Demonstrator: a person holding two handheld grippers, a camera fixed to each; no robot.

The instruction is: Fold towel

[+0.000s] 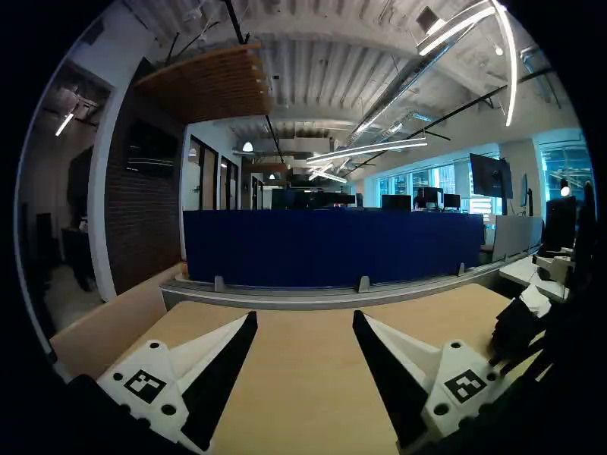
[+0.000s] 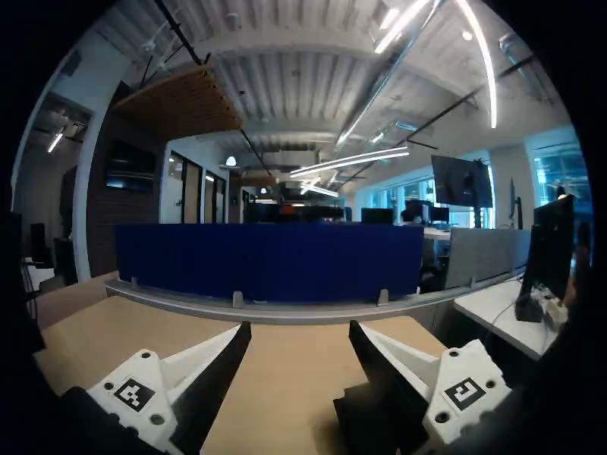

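Low in each frame, the left gripper (image 1: 304,313) and right gripper (image 2: 299,324) are hovering over the desk (image 1: 303,394), fingers (image 1: 220,364) wide apart, empty.

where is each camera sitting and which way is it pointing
Left gripper view: rides on the left gripper, low over the wooden table, facing the blue partition; its two open fingers show.
Right gripper view: rides on the right gripper, same heading, a monitor to its right; its open fingers show.
Shared: the wooden table, blue partition and ceiling lights.
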